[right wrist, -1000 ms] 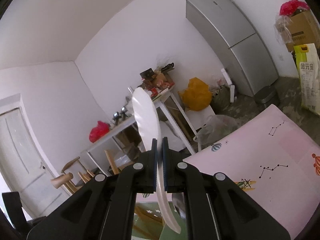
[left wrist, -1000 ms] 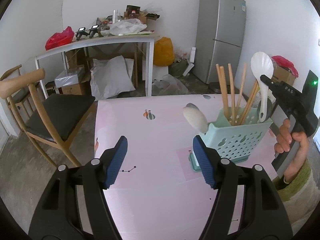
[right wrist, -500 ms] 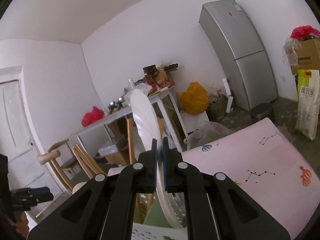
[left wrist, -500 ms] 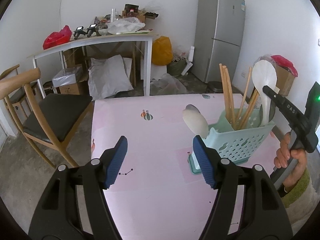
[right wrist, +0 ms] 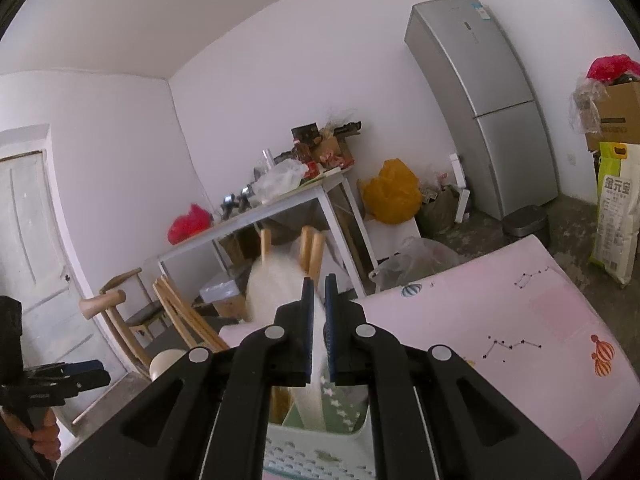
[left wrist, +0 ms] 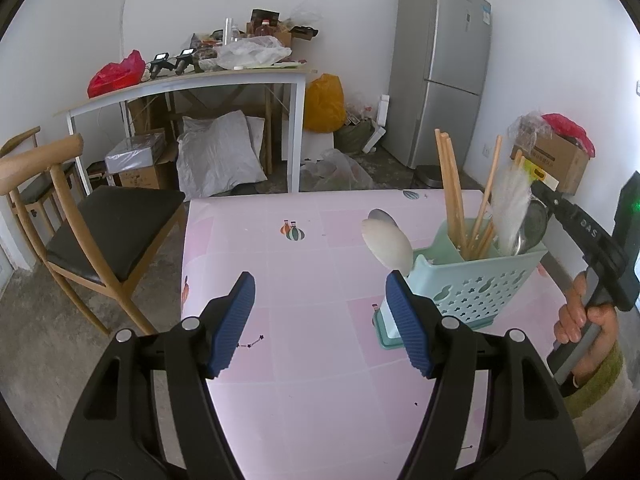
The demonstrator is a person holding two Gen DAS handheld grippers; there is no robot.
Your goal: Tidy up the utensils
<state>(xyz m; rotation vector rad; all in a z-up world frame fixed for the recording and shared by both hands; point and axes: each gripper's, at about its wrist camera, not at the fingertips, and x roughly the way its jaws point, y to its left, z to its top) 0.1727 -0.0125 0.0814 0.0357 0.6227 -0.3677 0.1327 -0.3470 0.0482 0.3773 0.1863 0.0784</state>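
My right jaws (right wrist: 318,300), clamped on the white spoon (left wrist: 508,204), have dipped it lower into the caddy (left wrist: 476,284) w/ the chopsticks (left wrist: 450,184), so release looks next; left jaws (left wrist: 320,320) wide, empty.

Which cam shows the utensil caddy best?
Left wrist. The teal caddy shows whole on the pink table: perforated wall, base, chopsticks standing inside. Right wrist catches only its top rim, low behind the tongs gripping the white spoon.
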